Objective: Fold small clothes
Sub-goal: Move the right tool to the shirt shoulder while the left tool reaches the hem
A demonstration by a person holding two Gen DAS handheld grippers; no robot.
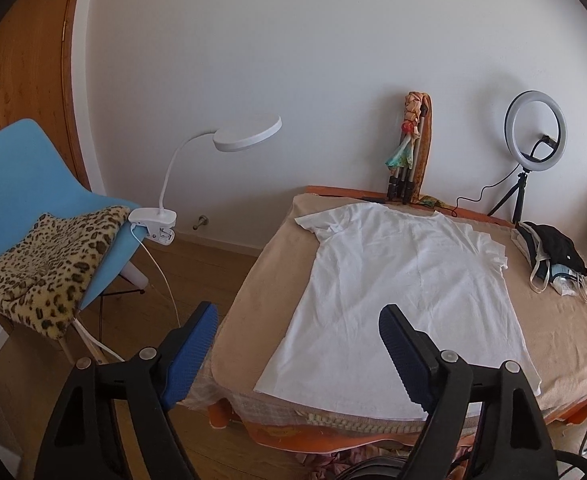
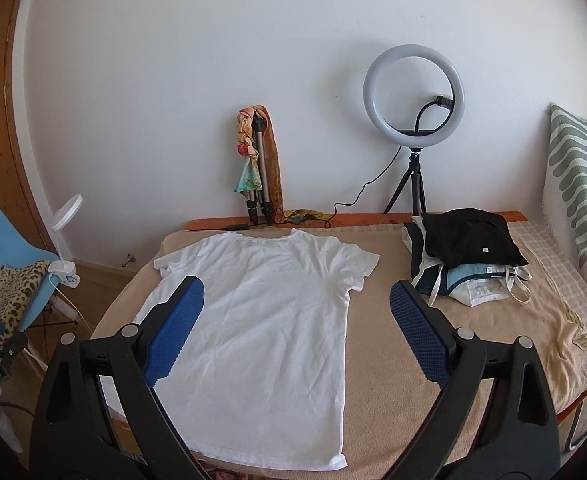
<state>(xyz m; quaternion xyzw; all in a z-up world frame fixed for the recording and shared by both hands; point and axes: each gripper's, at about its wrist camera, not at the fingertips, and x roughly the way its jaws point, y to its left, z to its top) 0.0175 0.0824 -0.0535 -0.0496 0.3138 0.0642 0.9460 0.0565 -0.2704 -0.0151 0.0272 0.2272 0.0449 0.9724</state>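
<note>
The bed-like table (image 2: 393,360), under a beige cover, filled the lower half of both views, and the white T-shirt (image 2: 253,340) lay flat on it, collar toward the wall at twelve o'clock and hem toward the person at six. Both grippers hung above the near edge, each with its jaws spread and nothing between them: the left gripper (image 1: 297,348) straddled the shirt's hem corner at seven o'clock, the right gripper (image 2: 295,328) hovered over the shirt's right side. To fold well, I judged, each should come down on a matching corner or sleeve, pinch only the shirt and not the cover below, then lift and carry the cloth over evenly so the crease ran straight. The pile of dark clothes (image 2: 469,252) sat at two o'clock, well apart from the shirt. The left view alone showed the whole blue chair (image 1: 21,184) with its leopard cushion and the clip lamp (image 1: 249,132) at nine o'clock; the right view alone showed the striped cushion (image 2: 577,184) at three o'clock, and the left gripper's tip low at eight.
</note>
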